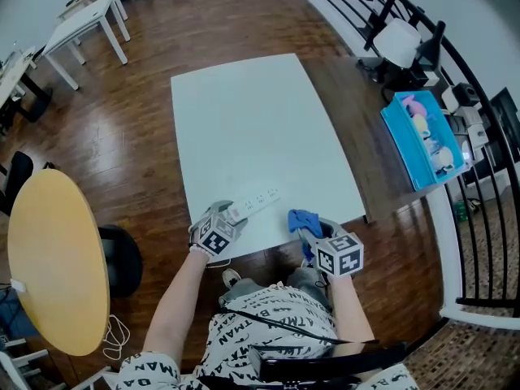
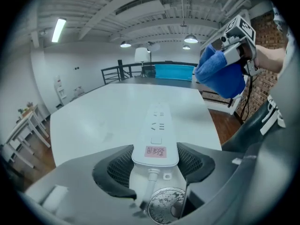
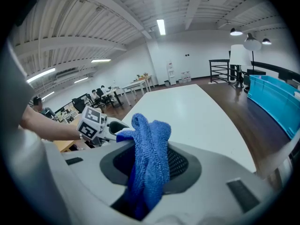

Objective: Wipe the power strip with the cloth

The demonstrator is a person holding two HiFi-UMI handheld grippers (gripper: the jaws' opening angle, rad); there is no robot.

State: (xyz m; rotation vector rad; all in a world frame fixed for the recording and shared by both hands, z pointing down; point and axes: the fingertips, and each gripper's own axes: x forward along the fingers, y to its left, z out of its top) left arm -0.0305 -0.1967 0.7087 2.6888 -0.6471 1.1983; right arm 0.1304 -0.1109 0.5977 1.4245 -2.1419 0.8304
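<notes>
Clamping down on the near, cable end of the power strip (image 2: pixel 157 125) with the left hand-held gripper (image 1: pixel 230 214), pads snug against both sides. Lying along the tabletop (image 1: pixel 252 120) close to its near edge. Just beside, pinching the bunched blue cloth (image 3: pixel 150 158) in the right hand-held gripper (image 1: pixel 309 232), apart from the strip. Looks ready for the first pass. Could swivel or slip loose under a hard wipe, held only by that end; could also snag cloth on the left jaws.
</notes>
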